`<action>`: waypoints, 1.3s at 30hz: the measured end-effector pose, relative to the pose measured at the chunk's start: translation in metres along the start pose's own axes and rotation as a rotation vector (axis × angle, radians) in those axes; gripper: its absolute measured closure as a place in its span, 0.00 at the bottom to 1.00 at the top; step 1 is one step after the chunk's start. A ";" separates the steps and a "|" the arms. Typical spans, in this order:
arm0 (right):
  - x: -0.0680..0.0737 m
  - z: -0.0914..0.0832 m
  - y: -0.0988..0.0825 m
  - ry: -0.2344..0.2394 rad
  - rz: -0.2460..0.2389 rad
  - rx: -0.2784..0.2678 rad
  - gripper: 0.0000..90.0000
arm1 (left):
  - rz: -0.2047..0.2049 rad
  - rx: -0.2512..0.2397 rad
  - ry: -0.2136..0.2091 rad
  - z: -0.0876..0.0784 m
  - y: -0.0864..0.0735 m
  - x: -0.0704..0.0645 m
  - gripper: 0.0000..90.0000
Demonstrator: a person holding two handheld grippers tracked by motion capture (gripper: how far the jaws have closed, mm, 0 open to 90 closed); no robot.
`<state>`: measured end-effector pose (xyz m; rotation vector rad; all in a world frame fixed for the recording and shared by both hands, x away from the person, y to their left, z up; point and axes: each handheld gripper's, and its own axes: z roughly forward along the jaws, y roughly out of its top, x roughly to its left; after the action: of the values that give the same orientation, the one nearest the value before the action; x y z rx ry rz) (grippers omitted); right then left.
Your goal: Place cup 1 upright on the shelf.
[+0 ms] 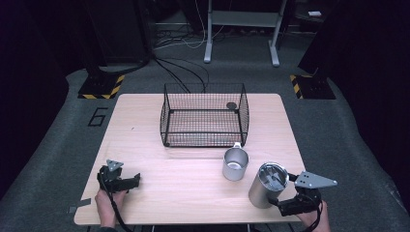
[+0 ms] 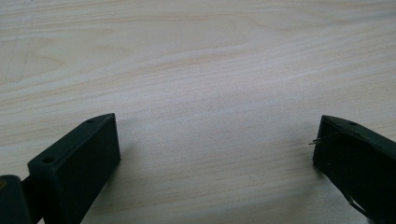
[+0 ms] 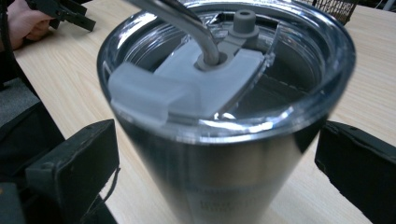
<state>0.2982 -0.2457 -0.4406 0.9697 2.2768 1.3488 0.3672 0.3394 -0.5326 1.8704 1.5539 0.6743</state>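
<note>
Tumbler [image 1: 267, 189] sits at table's [image 1: 193, 193] 5 o'clock, tilted, w/ right gripper [image 1: 285, 203] jaws spread either side of it, not clamped — prob lining up a grab. Left gripper [image 1: 126, 182] at 7 o'clock rests wide open on bare wood, out of the way.

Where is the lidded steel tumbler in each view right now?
High view: tumbler at the table's near right, tilted, beside the right gripper.
Left gripper view: bare tabletop between the jaws.
Right gripper view: centre, between the open jaws, which stand apart from it.
Shared landmark: wire basket.
</note>
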 end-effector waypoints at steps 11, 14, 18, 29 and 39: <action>0.001 0.011 0.006 -0.003 -0.009 -0.031 0.00 | 0.001 0.000 0.000 0.000 0.000 0.000 0.01; 0.002 0.013 0.007 -0.013 -0.008 -0.055 0.02 | 0.001 0.001 -0.001 0.000 0.000 0.000 0.01; 0.003 0.013 0.006 -0.026 -0.012 -0.065 0.02 | 0.000 0.000 -0.001 0.000 0.000 0.000 0.01; 0.004 0.013 0.003 -0.041 -0.023 -0.091 0.03 | 0.001 0.000 0.000 0.000 0.000 0.000 0.01; 0.005 0.014 0.002 -0.042 -0.031 -0.105 0.04 | 0.001 0.000 0.000 0.000 0.000 0.000 0.01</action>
<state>0.3031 -0.2323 -0.4452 0.9156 2.1579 1.4064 0.3671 0.3394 -0.5326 1.8718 1.5530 0.6744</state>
